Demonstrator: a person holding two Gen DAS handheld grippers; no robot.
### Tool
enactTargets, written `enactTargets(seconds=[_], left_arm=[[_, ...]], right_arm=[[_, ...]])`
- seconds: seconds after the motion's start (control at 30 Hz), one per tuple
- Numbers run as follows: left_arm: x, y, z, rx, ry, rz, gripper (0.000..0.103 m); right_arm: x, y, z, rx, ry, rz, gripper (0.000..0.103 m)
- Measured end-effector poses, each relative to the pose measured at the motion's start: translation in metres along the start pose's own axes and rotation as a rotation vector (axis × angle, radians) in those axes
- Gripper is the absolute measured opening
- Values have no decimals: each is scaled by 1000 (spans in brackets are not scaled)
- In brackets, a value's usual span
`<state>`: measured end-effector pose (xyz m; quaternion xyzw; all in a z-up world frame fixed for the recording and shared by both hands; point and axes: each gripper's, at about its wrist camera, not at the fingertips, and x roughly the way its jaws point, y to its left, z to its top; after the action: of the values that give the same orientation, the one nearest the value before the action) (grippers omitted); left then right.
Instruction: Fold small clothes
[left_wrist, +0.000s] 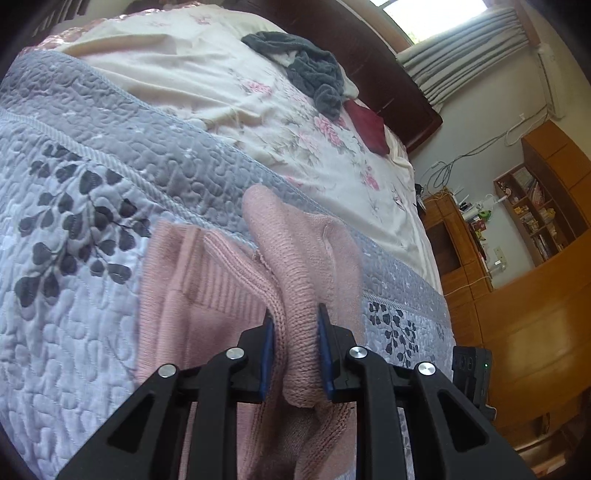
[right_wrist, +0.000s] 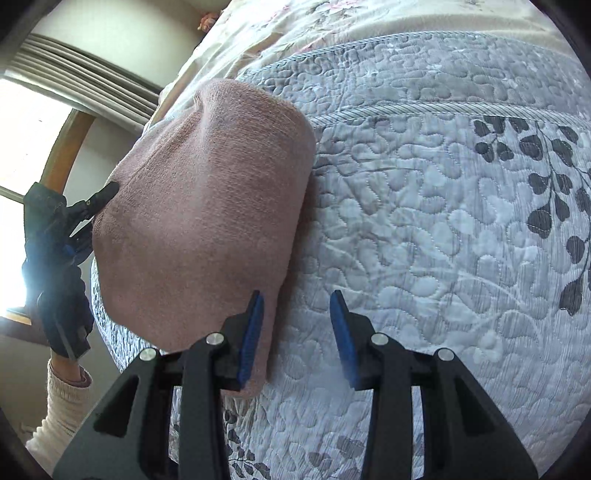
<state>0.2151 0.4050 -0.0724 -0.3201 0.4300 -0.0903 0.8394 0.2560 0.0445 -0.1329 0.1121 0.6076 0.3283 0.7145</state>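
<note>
Left gripper (left_wrist: 295, 354) is clamping a bunched fold of the pink knit garment (left_wrist: 303, 258), jaws pinched on the knit, probably lifting that edge to carry it over for a fold. Right gripper (right_wrist: 297, 332) is hovering with jaws apart, empty, one finger just beside the garment's near edge, likely ready to pin or smooth. Garment is lying on the grey quilted bedspread (right_wrist: 424, 221), long axis running away from both cameras toward the floral sheet (left_wrist: 207, 74).
</note>
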Motion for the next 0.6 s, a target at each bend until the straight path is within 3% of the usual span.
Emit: enactTargets(seconds=[0.27, 0.33, 0.43, 0.6], left_arm=[[22, 68, 0, -74, 67, 48, 21], [32, 72, -7, -49, 78, 76, 22], [30, 73, -11, -47, 66, 61, 23], [-6, 52, -27, 25, 39, 117, 29]], right_arm=[[24, 26, -7, -51, 41, 6, 38], [29, 30, -8, -54, 52, 8, 38], [34, 34, -12, -54, 62, 13, 38], [38, 37, -21, -50, 61, 19, 45]])
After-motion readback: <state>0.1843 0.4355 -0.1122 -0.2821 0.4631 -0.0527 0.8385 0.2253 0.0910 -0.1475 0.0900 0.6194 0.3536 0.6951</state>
